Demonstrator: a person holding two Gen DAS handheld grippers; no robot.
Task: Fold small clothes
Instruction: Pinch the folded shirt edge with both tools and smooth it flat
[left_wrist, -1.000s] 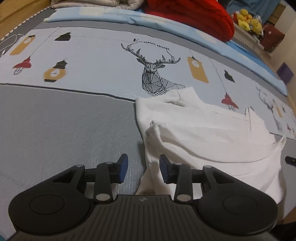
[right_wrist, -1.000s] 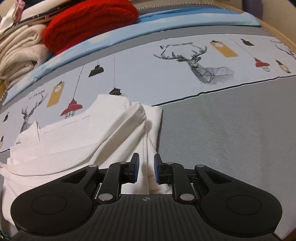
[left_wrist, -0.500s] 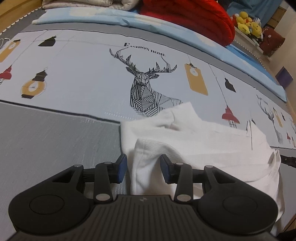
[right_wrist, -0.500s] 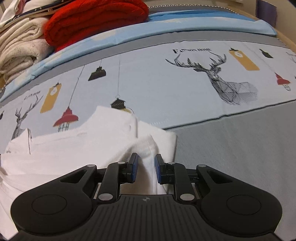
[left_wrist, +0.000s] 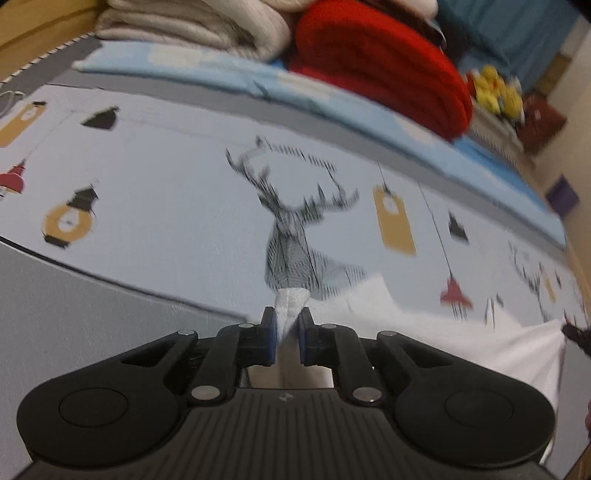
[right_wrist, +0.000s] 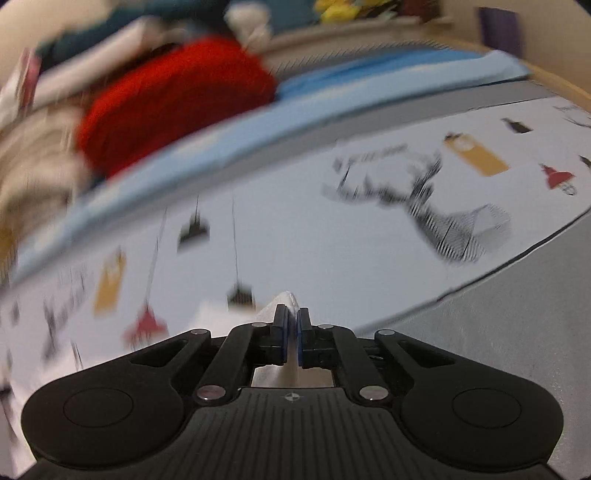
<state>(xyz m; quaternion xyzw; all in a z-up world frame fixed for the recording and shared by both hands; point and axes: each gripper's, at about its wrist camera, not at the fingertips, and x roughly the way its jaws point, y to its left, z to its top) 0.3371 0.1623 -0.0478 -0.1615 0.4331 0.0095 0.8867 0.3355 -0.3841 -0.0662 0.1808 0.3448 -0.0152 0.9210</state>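
I see a white garment (left_wrist: 424, 325) against my black grippers with blue pads. The bed sheet (left_wrist: 184, 206) under it is pale blue-grey, printed with black line-drawn deer, mustard tags, red and black lamps; its near part is plain grey. At the bed's far edge lie a red blanket (left_wrist: 376, 62), cream folded bedding (left_wrist: 192, 26) and yellow plush toys (left_wrist: 496, 92).
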